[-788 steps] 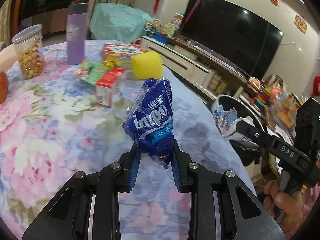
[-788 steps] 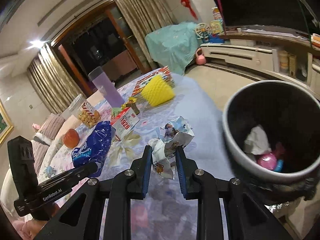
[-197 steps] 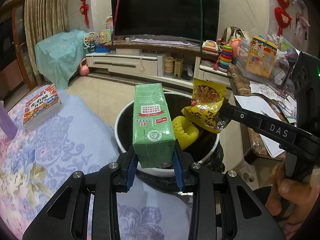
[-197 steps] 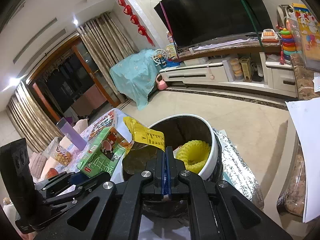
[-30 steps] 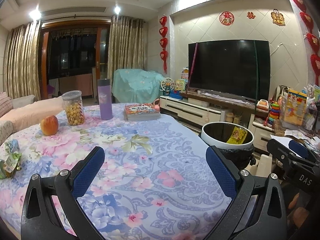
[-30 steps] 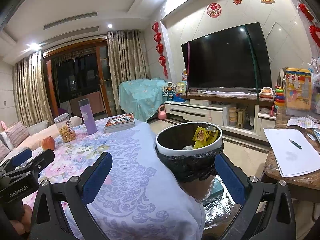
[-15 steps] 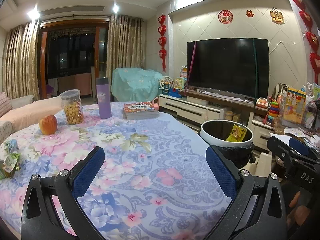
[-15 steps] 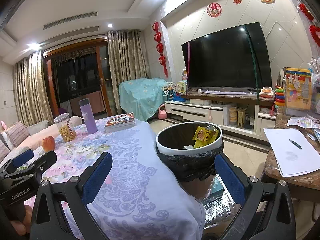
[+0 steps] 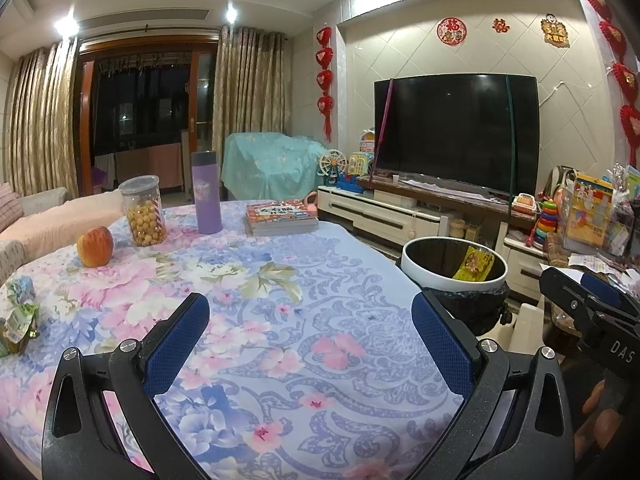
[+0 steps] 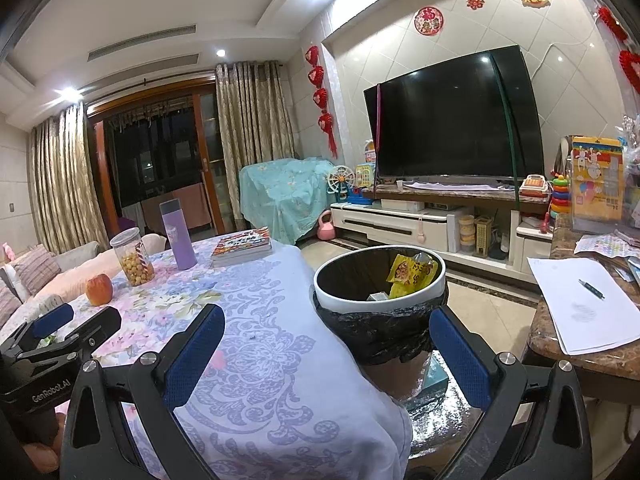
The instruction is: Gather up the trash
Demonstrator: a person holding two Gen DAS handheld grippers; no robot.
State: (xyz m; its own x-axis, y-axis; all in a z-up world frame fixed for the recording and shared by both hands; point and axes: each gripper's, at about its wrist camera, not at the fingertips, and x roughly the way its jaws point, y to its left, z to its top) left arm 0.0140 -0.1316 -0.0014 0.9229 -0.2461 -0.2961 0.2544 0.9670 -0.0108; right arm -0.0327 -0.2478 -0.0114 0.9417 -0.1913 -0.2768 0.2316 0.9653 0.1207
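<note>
Table (image 9: 328, 264) with floral cloth fills the lower centre and left of the left-wrist view; in the right-wrist view it takes the lower left. TV (image 9: 456, 132) is mounted on the wall at upper right of both views.

Bin (image 10: 340, 280), white rim, black liner, stands just past the table's right edge, centre of the right-wrist view and centre right of the left-wrist view. A yellow wrapper (image 10: 408, 274) leans against the inner wall on the bin's right side, top poking above the rim; a pale item lies lower inside, too small to identify.

Left gripper (image 9: 310, 344) at bottom of its own view: jaws wide apart, nothing between the blue pads, over the cloth. Right gripper (image 10: 326, 350) at bottom of its own view: jaws wide apart, empty, framing the bin and the table's edge.

On the table's far part, upper left: book (image 9: 280, 218), purple flask (image 9: 206, 192) upright, jar (image 9: 142, 212) of yellow snacks, apple (image 9: 95, 246). At the far left edge of the left-wrist view, a crumpled green scrap (image 9: 18, 320) lies on the cloth, well apart from the bin.
</note>
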